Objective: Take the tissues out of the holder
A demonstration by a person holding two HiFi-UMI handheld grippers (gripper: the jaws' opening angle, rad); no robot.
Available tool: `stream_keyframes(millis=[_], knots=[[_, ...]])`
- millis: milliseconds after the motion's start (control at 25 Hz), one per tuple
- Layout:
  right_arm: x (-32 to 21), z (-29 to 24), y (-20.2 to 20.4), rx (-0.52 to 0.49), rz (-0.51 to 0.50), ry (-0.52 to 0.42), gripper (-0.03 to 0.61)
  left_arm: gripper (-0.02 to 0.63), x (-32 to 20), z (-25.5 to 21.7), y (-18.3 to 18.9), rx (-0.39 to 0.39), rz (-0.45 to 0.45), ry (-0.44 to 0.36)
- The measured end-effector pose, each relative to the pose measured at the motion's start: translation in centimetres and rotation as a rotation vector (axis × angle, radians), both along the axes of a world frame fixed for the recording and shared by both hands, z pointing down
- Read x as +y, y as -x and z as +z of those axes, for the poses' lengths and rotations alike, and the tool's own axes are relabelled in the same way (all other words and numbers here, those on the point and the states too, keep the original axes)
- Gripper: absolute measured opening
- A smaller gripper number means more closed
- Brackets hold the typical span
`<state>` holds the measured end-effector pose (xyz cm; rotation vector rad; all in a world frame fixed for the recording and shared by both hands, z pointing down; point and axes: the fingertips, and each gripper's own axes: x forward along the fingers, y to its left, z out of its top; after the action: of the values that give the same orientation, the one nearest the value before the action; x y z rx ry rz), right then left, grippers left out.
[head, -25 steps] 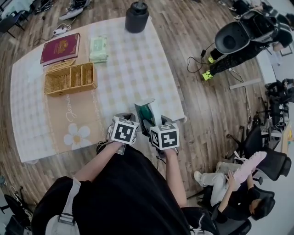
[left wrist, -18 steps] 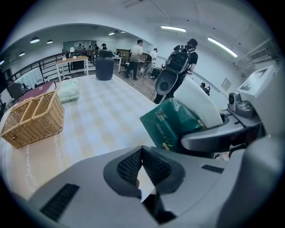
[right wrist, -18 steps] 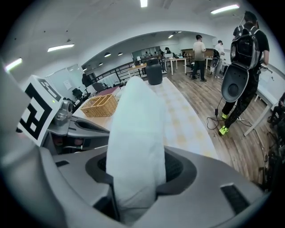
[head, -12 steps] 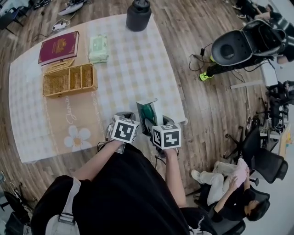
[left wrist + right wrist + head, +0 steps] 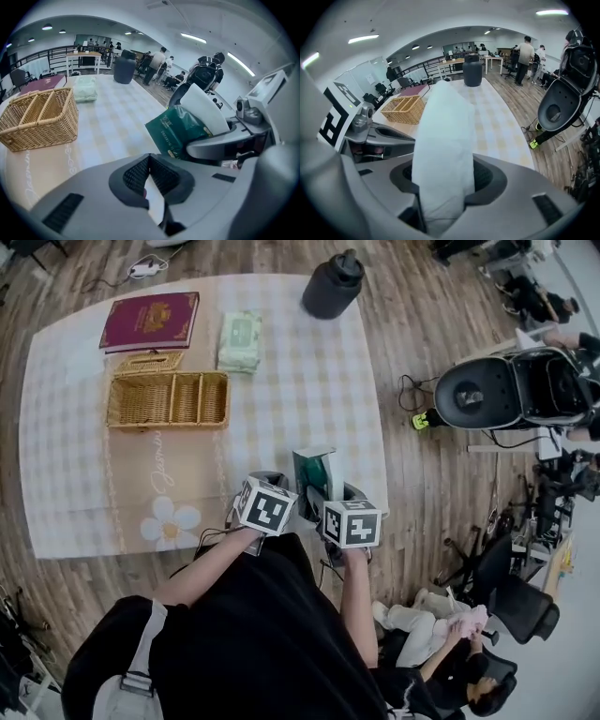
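Right now the right claw is clenched on the soft white holder, which bulges between its jaws. It holds the holder tilted over the near edge of the bench. The green tissue pack pokes out of the holder's open end, toward the left claw. That claw is pinched shut on a thin white sheet, seen edge-on; whether it is a tissue or a flap of the holder I cannot tell. The likeliest trouble is that thin pinch: a pull on so little material could tear it or let it slip free. The right claw's squeeze may also clamp the pack inside its sleeve, so pack and holder move as one. Held at the bench's edge, well apart from the wicker basket, a pack that comes loose suddenly would probably drop to the floor.
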<state>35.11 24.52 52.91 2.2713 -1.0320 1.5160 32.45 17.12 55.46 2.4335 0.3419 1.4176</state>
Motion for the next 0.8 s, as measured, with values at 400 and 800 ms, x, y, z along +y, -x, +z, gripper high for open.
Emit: stream_keyframes(millis=[400,800], knots=[[0.2,1.3,-5.0,0.007,-0.096,0.053,0.242,0.008,0.0,1.4,-0.7,-0.041,-0.087,0.023],[-0.5,1.8,-11.6,0.033,-0.296,0.054,0.242,0.009,0.0,1.0,-3.2,-0.062,-0.296,-0.007]])
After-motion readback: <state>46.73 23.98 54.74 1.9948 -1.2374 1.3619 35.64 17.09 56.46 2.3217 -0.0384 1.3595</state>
